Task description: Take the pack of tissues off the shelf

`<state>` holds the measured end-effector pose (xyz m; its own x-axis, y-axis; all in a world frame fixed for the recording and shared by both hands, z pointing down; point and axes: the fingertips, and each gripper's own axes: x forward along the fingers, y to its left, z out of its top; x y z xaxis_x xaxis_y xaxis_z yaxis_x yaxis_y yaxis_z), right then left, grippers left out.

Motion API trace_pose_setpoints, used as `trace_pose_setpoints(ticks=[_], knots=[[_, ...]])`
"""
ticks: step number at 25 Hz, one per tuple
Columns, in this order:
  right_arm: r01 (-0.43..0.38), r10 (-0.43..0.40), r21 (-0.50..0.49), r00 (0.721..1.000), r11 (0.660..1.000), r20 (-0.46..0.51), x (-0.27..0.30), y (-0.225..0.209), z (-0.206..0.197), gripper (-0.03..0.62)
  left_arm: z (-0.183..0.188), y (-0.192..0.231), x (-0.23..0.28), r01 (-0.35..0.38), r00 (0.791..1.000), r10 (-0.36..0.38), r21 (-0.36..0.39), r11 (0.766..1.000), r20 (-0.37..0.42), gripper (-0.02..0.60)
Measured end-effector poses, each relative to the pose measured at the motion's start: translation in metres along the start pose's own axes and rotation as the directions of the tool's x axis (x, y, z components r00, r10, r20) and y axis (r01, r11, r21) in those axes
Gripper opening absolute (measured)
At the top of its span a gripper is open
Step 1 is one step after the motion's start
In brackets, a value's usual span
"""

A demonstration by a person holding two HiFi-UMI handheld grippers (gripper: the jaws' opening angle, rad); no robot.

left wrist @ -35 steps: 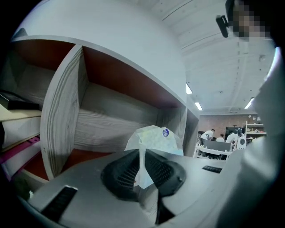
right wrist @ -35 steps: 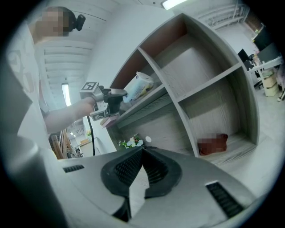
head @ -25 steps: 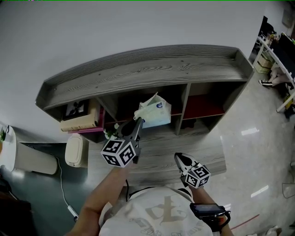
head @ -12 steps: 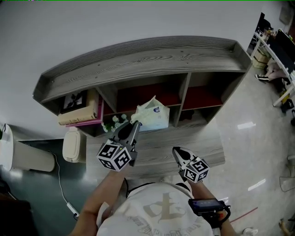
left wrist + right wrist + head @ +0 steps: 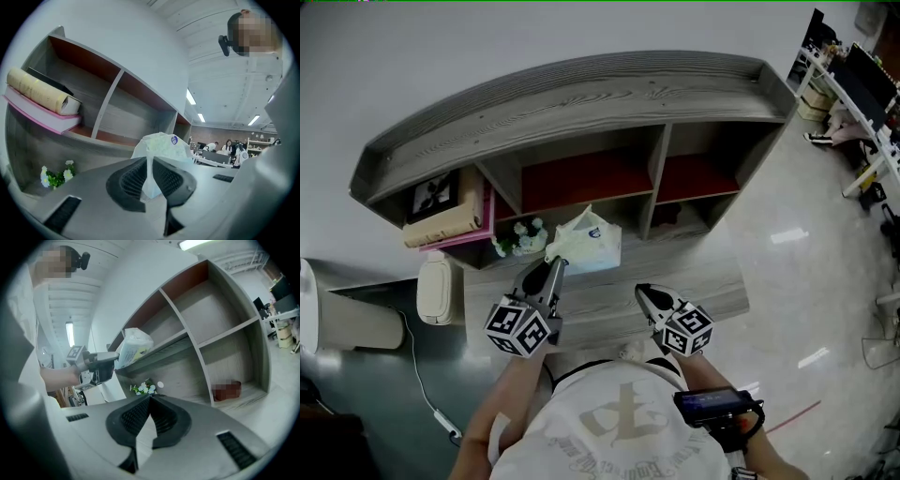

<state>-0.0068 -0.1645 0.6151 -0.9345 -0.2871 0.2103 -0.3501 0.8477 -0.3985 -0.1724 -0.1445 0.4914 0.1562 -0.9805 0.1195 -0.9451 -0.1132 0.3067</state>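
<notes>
The pack of tissues [image 5: 586,242] is a pale plastic-wrapped pack with a blue mark. It hangs clear of the grey wooden shelf [image 5: 581,103], in front of the middle compartment with the red back. My left gripper [image 5: 551,265] is shut on a pinched fold of its wrapper. In the left gripper view the thin wrapper runs between the dark pads [image 5: 129,180] and the pack [image 5: 161,143] bulges beyond them. My right gripper [image 5: 641,292] is shut and empty, low and to the right. Its own view shows the pack [image 5: 133,347] held by the left gripper [image 5: 110,361] beside the shelf board.
Books [image 5: 441,225] lie stacked in the left compartment. Small white flowers [image 5: 517,239] sit on the low shelf board near the pack. A white bin [image 5: 434,288] and a cable lie on the floor at the left. Desks [image 5: 853,94] stand at the far right.
My left gripper has drawn back toward me and lower, bringing the tissue pack out of the middle compartment. The right gripper has stayed about where it was.
</notes>
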Motion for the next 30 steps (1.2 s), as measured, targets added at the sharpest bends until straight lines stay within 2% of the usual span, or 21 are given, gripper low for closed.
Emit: trace_pose_setpoints(ticks=[13, 22, 30], knots=[[-0.029, 0.028, -0.022, 0.999, 0.999, -0.017, 0.009, 0.016, -0.005, 0.005, -0.067, 0.03, -0.05, -0.082, 0.993, 0.081, -0.002, 0.997, -0.084, 0.049], [-0.04, 0.04, -0.035, 0.999, 0.999, -0.022, 0.004, 0.022, -0.007, 0.005, -0.117, 0.029, -0.077, -0.117, 0.982, 0.112, -0.021, 0.993, -0.15, 0.049], [-0.041, 0.039, -0.045, 0.998, 0.998, -0.041, -0.006, 0.022, -0.013, 0.005, -0.134, 0.028, -0.079, -0.122, 0.978, 0.116, -0.023, 0.992, -0.174, 0.049]])
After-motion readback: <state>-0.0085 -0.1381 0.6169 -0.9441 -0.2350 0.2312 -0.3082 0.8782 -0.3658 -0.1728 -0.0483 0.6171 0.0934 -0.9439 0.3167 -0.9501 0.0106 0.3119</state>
